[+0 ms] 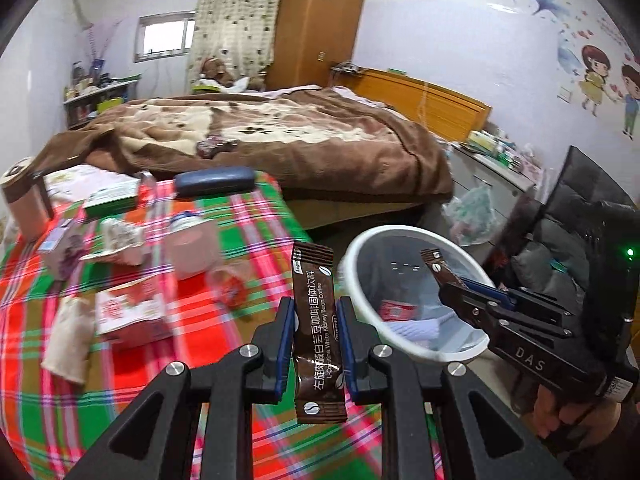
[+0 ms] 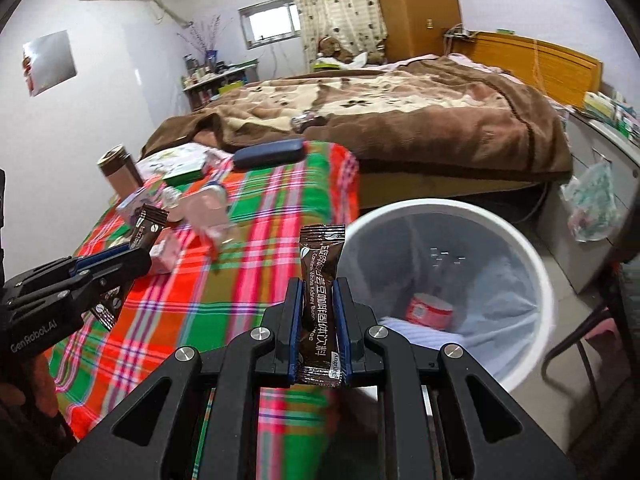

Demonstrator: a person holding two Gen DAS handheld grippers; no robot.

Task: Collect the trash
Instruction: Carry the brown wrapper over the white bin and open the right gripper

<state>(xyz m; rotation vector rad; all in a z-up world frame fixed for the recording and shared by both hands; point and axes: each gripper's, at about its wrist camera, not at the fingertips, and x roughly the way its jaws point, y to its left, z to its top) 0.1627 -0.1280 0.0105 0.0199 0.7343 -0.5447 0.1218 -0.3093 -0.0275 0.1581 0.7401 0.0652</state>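
My left gripper (image 1: 316, 320) is shut on a brown coffee sachet (image 1: 318, 332), held upright above the plaid table edge, just left of the white trash bin (image 1: 356, 256). My right gripper (image 2: 318, 300) is shut on a second brown coffee sachet (image 2: 320, 280), at the bin's (image 2: 532, 256) left rim. In the left wrist view the right gripper (image 1: 452, 284) reaches over the bin with its sachet (image 1: 438, 266). In the right wrist view the left gripper (image 2: 136, 254) hovers over the table with its sachet (image 2: 146, 226). The bin holds a red wrapper (image 2: 430, 308) and white tissue.
The plaid tablecloth (image 1: 248, 224) carries a red-white box (image 1: 132, 312), a cloth (image 1: 68, 336), a pink jar (image 1: 192, 244), cartons, a tumbler (image 1: 24, 200) and a dark glasses case (image 1: 216, 180). A bed (image 1: 260, 132) lies behind. A black chair (image 1: 576, 208) stands right.
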